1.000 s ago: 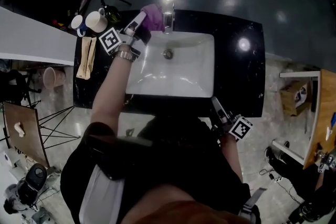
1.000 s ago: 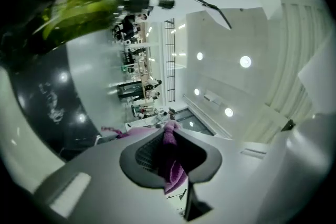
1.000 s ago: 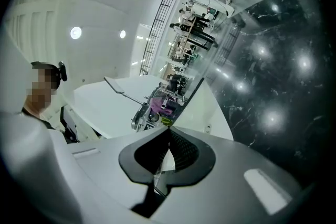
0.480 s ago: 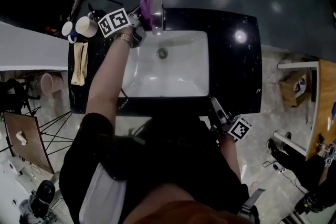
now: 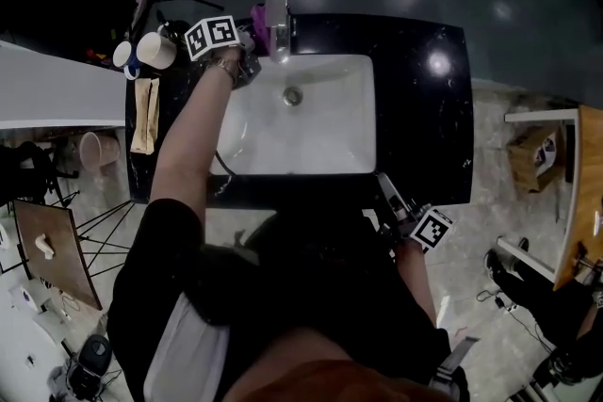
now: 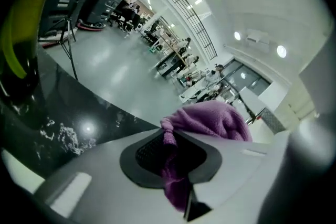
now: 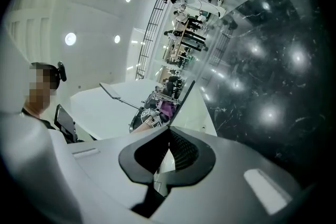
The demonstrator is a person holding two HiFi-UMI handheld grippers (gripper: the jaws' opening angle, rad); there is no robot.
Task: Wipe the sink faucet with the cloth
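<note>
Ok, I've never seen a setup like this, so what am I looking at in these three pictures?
There is no robot: a person holds handheld tongs in each hand. The head view comes from a camera on their head, looking down on a white sink in a black counter, with mugs at its left. The other two come from cameras riding on the tongs. The left tongs pinch a purple cloth beside the faucet at the sink's back. The right tongs are shut and empty, near the counter's front edge.
</note>
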